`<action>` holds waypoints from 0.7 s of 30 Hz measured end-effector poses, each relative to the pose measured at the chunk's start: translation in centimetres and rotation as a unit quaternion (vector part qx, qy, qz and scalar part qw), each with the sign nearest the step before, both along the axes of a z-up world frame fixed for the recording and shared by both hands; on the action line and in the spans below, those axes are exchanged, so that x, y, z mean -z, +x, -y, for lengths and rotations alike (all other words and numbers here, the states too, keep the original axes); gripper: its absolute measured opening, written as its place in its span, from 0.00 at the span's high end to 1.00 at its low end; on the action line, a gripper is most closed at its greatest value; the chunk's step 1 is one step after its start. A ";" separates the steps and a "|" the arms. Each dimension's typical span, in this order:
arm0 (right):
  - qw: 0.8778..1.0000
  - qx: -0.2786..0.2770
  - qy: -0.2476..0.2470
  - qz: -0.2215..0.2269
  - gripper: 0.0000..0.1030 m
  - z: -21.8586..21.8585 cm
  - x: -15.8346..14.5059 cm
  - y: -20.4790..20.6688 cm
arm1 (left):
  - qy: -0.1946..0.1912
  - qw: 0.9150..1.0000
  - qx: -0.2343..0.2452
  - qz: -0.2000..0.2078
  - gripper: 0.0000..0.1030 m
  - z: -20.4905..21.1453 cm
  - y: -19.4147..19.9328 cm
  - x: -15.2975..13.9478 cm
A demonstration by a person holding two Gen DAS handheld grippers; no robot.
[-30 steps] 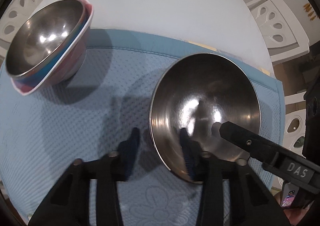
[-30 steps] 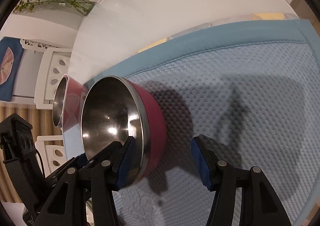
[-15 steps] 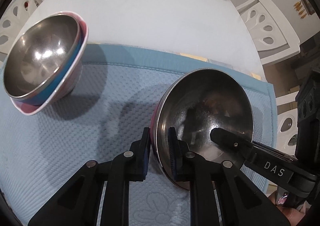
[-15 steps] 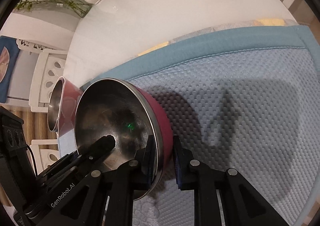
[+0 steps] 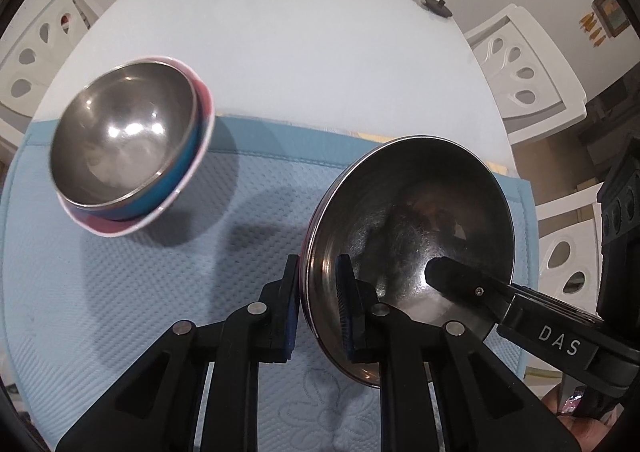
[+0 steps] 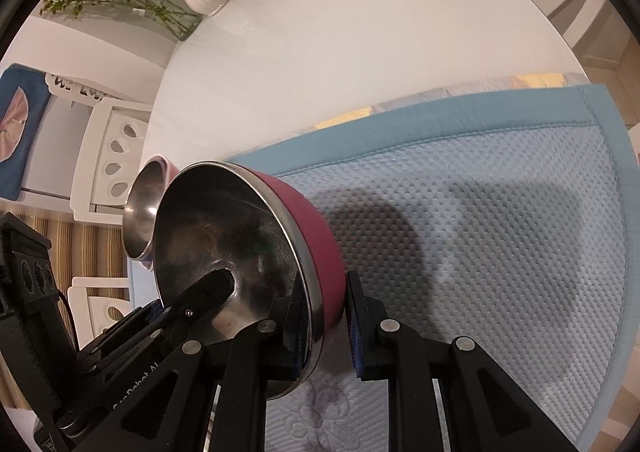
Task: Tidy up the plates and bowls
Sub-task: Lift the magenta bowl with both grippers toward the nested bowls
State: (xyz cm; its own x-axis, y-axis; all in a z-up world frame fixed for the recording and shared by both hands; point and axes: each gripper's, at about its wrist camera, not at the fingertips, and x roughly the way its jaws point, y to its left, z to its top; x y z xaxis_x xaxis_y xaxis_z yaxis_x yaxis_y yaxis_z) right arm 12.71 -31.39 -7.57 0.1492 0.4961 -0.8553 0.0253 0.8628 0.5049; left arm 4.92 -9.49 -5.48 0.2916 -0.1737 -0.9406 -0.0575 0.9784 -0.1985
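Since both claws have just closed and come up, the scene reads thus:
Mat: the blue mat (image 5: 168,292) shows the bowl's shadow, so the bowl has likely left it.
Stack: the nested bowls (image 5: 128,148) wait at far left.
Bowl: the red bowl (image 6: 316,220) hangs tilted, ready to carry to the stack.
Left claw (image 5: 318,304): clenched on its near rim.
Right claw (image 6: 326,326): clenched on the opposite rim.

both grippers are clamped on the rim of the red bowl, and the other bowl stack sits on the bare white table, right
Not quite. Both grippers, left and right, do clamp the red bowl, but the left wrist view shows the other bowl stack sitting on the blue mat, not on bare table.
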 end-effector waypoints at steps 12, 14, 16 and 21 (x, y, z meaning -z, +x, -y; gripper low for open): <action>1.000 -0.006 0.003 0.017 0.84 -2.0 -3.3 -0.6 | 0.001 1.000 -0.006 0.017 0.86 -1.9 -0.6 -2.5; 1.000 -0.009 0.000 0.022 0.84 -2.6 -3.9 -0.7 | 0.003 1.000 -0.008 0.021 0.86 -2.3 -0.7 -2.9; 1.000 -0.010 -0.001 0.027 0.84 -3.1 -4.5 -1.0 | 0.002 1.000 -0.011 0.025 0.86 -2.8 -0.8 -3.4; 0.999 -0.015 0.000 0.035 0.84 -4.4 -5.7 -0.6 | 0.003 0.999 -0.014 0.035 0.86 -4.2 -0.7 -4.5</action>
